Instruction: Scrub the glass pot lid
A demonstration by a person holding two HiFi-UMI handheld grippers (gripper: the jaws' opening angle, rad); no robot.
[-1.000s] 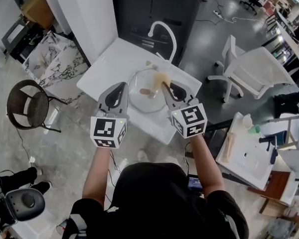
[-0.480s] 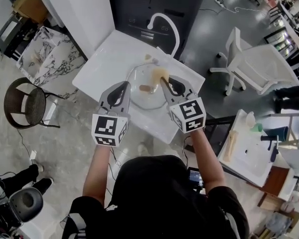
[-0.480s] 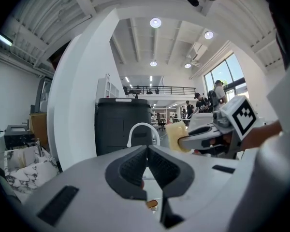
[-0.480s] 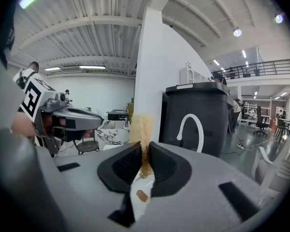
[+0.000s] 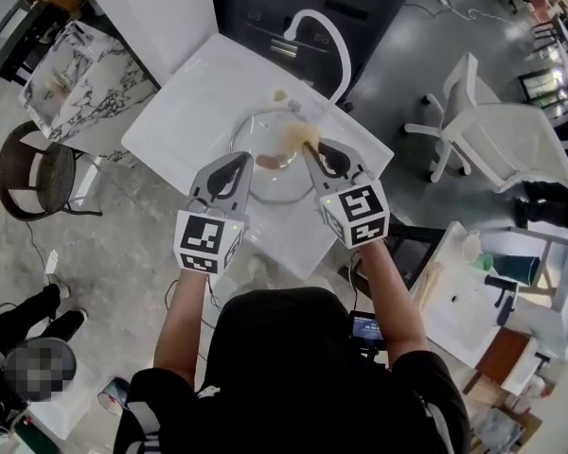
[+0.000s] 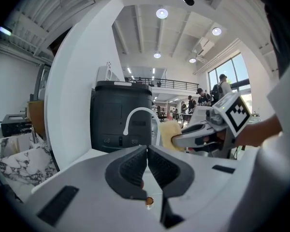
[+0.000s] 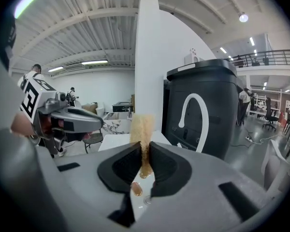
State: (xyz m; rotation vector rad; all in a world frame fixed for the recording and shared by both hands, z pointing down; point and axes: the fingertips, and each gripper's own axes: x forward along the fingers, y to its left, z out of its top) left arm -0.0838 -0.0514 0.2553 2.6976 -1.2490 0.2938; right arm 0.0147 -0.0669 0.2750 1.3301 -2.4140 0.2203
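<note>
Sponge sits pinched in right gripper over glass lid.

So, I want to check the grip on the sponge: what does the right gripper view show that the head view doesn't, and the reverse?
Only the right gripper view: the jaws of the right gripper seen end-on, shut on the yellow sponge, which sticks out past them. Only the head view: the whole glass lid lying on the white table, and the person's arms. Both: the sponge, the left gripper and the white faucet.
</note>
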